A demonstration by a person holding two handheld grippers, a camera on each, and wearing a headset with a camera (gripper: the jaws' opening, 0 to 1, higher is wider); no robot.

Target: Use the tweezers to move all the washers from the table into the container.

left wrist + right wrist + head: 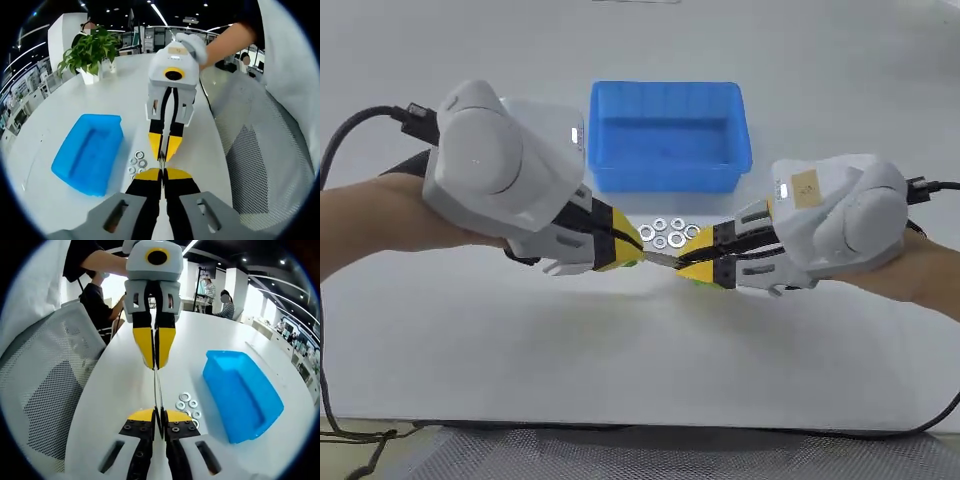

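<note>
- Left tongs [632, 250] and right tongs [692, 267] were each clamped narrow on one end of the tweezers [661, 259], above the table [620, 350].
- Washers [668, 232] lay clustered on the table just before the container [665, 180]; none was visible inside.
- Risk: an uneven release could have twisted or dropped the thin tweezers onto the washers, scattering them.

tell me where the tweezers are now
In the head view the tweezers span the gap between the left gripper and right gripper, both shut on them, in front of the washers.
</note>
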